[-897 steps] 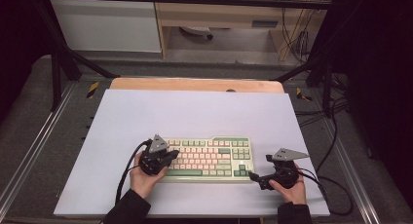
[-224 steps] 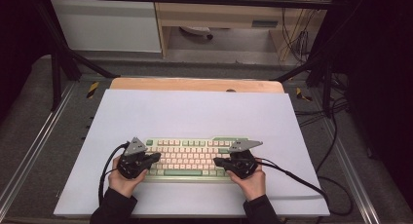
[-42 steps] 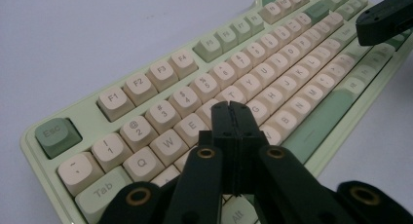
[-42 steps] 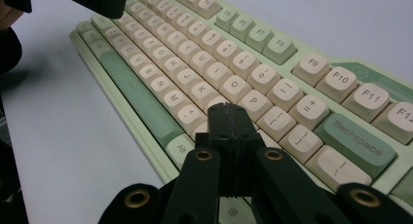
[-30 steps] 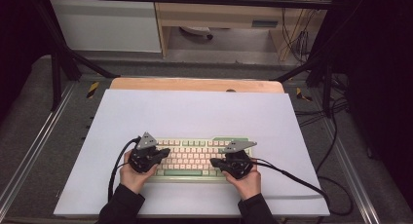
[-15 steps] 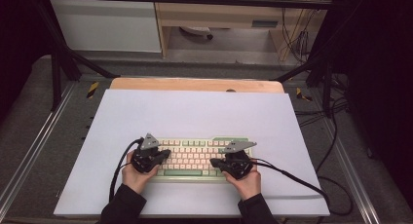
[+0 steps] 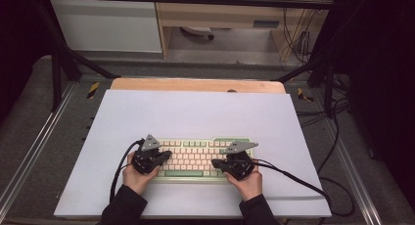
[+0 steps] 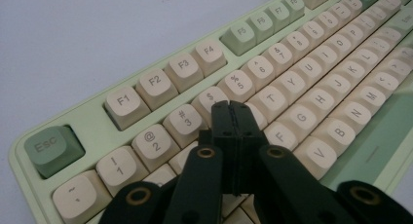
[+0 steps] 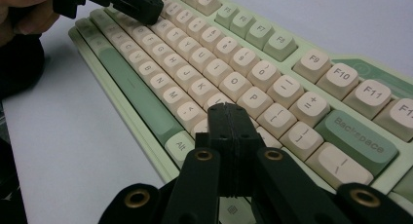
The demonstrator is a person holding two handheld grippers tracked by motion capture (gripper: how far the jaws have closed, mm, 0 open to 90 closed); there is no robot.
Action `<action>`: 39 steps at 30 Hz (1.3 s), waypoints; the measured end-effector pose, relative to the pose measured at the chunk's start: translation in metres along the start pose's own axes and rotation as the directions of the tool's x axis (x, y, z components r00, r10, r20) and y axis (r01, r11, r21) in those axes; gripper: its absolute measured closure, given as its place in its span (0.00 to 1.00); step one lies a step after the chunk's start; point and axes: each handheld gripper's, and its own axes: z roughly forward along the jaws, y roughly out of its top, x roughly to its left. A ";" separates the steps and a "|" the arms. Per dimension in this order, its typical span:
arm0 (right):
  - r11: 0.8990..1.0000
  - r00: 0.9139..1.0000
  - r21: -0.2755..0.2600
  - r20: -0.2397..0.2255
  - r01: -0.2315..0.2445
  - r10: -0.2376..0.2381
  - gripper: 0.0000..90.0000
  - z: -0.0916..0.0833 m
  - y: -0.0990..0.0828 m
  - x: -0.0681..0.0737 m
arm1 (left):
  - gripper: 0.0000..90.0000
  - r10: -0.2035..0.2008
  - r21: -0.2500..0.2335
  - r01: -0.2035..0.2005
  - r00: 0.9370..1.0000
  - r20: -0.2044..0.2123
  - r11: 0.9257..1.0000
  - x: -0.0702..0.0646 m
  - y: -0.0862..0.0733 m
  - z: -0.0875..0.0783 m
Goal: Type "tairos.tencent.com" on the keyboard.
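Keyboard (image 7: 203,159) sits on the white mat (image 7: 195,112), near your edge of the table, with both grippers over it. Your left gripper (image 8: 233,107) has its jaws pressed together with nothing between them, tips over the letter keys around E and R. Your right gripper (image 9: 228,109) is likewise closed tight and empty, tips over the keys just below P, near the Alt key (image 9: 183,145).

Looking down from high above the white desk (image 7: 195,112); riding close, skimming the shared pale green keyboard (image 7: 195,159) from opposite ends.
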 end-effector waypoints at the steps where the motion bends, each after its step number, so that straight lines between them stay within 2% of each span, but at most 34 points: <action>1: 1.000 1.000 -0.001 -0.001 -0.001 0.001 1.00 0.000 0.000 0.000 | 1.00 0.001 0.000 -0.001 1.000 0.002 1.000 0.000 0.000 0.000; 15: 1.000 1.000 -0.007 -0.006 -0.003 0.003 1.00 0.000 0.001 0.001 | 1.00 0.011 -0.028 -0.010 1.000 0.023 1.000 -0.004 0.002 -0.014; 23: 1.000 1.000 -0.012 -0.020 -0.007 0.007 1.00 0.001 0.002 0.003 | 1.00 -0.003 -0.040 0.004 1.000 0.030 0.999 -0.001 -0.002 -0.020; 39: 1.000 0.998 0.001 -0.063 0.024 -0.024 1.00 0.027 0.019 0.028 | 1.00 -0.014 -0.045 0.015 1.000 0.028 0.999 0.002 -0.006 -0.027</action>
